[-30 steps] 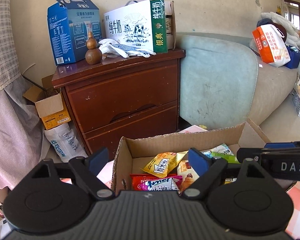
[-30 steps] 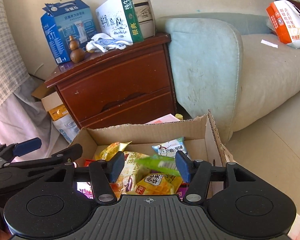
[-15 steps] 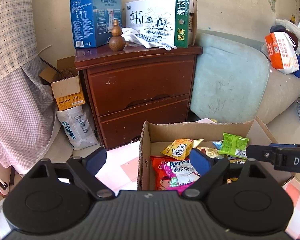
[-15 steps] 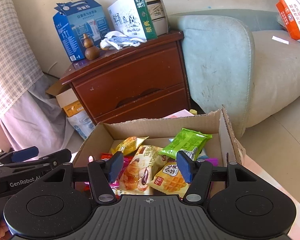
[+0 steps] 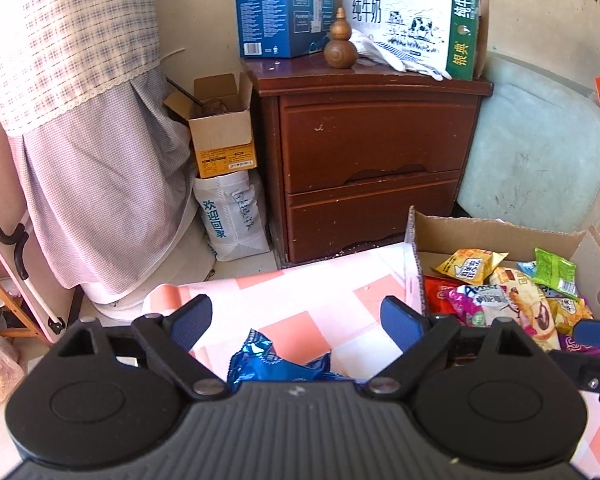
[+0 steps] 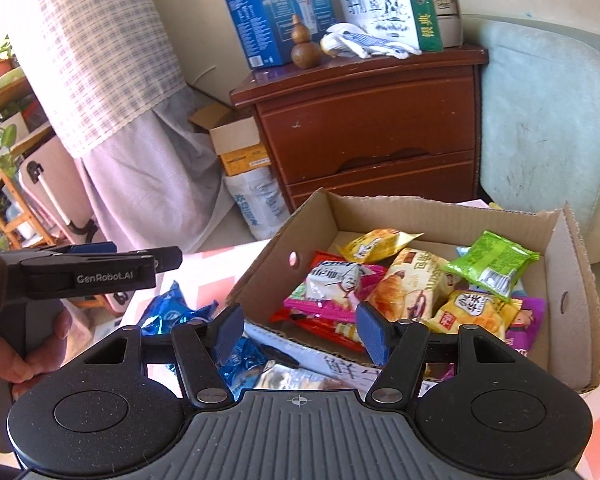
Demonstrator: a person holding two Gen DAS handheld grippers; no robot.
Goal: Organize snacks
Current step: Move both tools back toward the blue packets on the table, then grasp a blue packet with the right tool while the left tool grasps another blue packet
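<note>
An open cardboard box (image 6: pixel 260 276) (image 5: pixel 416 240) holds several snack packets, among them a green packet (image 6: pixel 494 260) (image 5: pixel 556 274), a yellow one (image 6: pixel 376 242) (image 5: pixel 470 266) and a croissant packet (image 6: pixel 410 288). Blue foil snack packets (image 5: pixel 278 362) (image 6: pixel 172 312) lie on the pink checked cloth (image 5: pixel 300 304) left of the box. My left gripper (image 5: pixel 296 318) is open and empty, just above the blue packets. My right gripper (image 6: pixel 300 330) is open and empty over the box's near left corner.
A dark wooden nightstand (image 5: pixel 376 152) stands behind the box, with milk cartons (image 5: pixel 408 20) and a wooden gourd (image 5: pixel 340 42) on top. A pale green sofa (image 5: pixel 540 148) is at the right. A small cardboard box (image 5: pixel 224 128) and a white bag (image 5: pixel 232 216) sit left of the nightstand.
Both grippers have swung left and back from the box. The blue foil packets on the cloth have come into view under the left gripper. The green packet now lies in the box.
</note>
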